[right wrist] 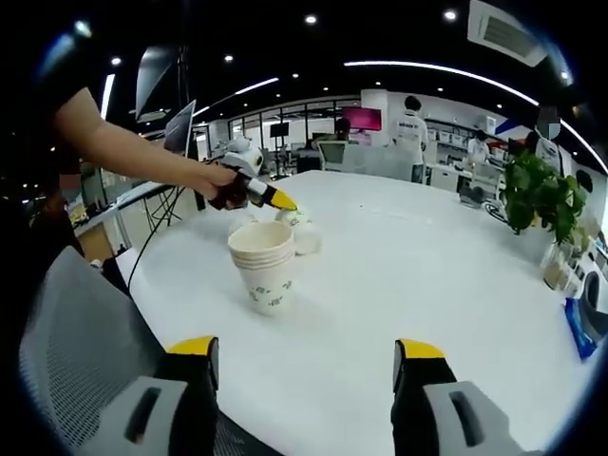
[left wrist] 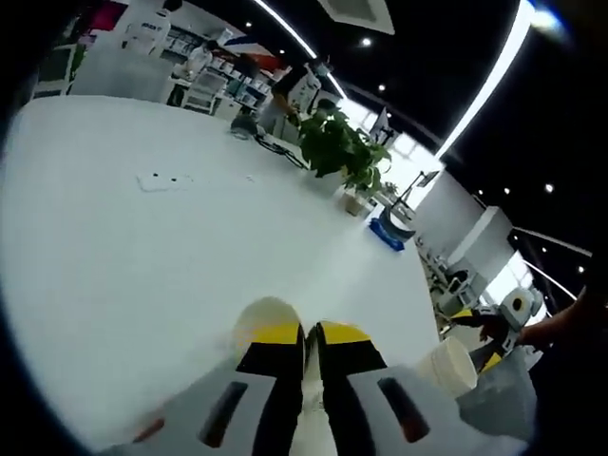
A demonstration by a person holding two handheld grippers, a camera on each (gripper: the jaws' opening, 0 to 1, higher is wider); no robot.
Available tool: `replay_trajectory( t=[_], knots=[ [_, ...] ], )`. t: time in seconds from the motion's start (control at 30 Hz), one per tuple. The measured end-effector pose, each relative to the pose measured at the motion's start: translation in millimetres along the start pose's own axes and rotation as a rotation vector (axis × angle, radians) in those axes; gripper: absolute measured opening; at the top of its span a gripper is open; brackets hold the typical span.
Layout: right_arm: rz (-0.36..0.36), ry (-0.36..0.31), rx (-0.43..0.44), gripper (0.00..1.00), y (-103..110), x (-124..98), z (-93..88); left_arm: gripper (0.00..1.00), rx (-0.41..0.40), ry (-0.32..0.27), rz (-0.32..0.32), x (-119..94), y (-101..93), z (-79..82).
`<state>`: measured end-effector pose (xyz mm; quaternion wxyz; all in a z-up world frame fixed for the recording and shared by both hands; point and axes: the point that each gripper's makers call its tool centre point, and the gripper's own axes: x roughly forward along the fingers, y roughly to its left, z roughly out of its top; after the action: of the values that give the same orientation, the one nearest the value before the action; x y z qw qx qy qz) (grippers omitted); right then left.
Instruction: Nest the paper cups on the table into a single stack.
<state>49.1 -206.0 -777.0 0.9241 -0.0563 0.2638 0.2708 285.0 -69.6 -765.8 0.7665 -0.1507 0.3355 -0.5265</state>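
Up close in the left gripper view, the left gripper (left wrist: 306, 344) is pinching a single paper cup (left wrist: 267, 321) between nearly shut jaws, the cup lying over with its long axis running away along the white table (left wrist: 142, 266). A potted plant (left wrist: 342, 152) is standing near the table's far edge, with shelving and people beyond it under ceiling light strips. At the right, the stack of cups (left wrist: 449, 366) is sitting by the near edge.

Across in the right gripper view, the right gripper (right wrist: 304, 366) is hovering with jaws spread wide, holding nothing. The stack of cups (right wrist: 263, 264) is standing upright, mouths up, near the table's left edge. Behind it, a hand is bringing the left gripper (right wrist: 275, 199) down on the tipped cup (right wrist: 302, 233).
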Motion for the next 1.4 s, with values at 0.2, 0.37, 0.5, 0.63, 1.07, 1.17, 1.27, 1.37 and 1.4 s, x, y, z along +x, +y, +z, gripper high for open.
replay_trajectory(
  t=[0.2,0.37,0.5,0.63,1.07,1.17,1.27,1.37,1.4],
  knots=[
    [-0.002,-0.005,-0.002,0.75,0,0,1.4,0.00,0.057,0.005,-0.014,2,-17.7,2.9],
    [-0.010,-0.007,-0.003,0.75,-2,-1,1.5,0.00,0.089,0.025,-0.013,0,-25.0,1.2],
    [-0.010,-0.011,-0.007,0.75,-2,-1,2.8,0.00,0.121,0.025,-0.004,-5,-30.4,5.6],
    [-0.006,-0.019,-0.008,0.76,-1,-1,3.6,0.00,0.180,0.032,0.028,-12,-28.1,11.3],
    [0.001,-0.043,-0.017,0.80,0,-1,8.2,0.00,0.341,0.046,0.035,-32,-60.6,28.5],
    [0.005,-0.041,-0.018,0.80,2,-1,8.4,0.00,0.353,0.024,0.028,-35,-73.7,38.1],
    [0.007,-0.043,-0.018,0.80,2,-1,8.8,0.00,0.381,0.020,0.016,-37,-90.0,44.1],
    [0.008,-0.046,-0.018,0.80,1,-1,9.0,0.00,0.401,0.022,0.006,-38,-103.7,45.5],
    [0.007,-0.047,-0.018,0.80,1,-1,9.0,0.00,0.407,0.022,0.004,-39,-107.1,45.8]
  ],
)
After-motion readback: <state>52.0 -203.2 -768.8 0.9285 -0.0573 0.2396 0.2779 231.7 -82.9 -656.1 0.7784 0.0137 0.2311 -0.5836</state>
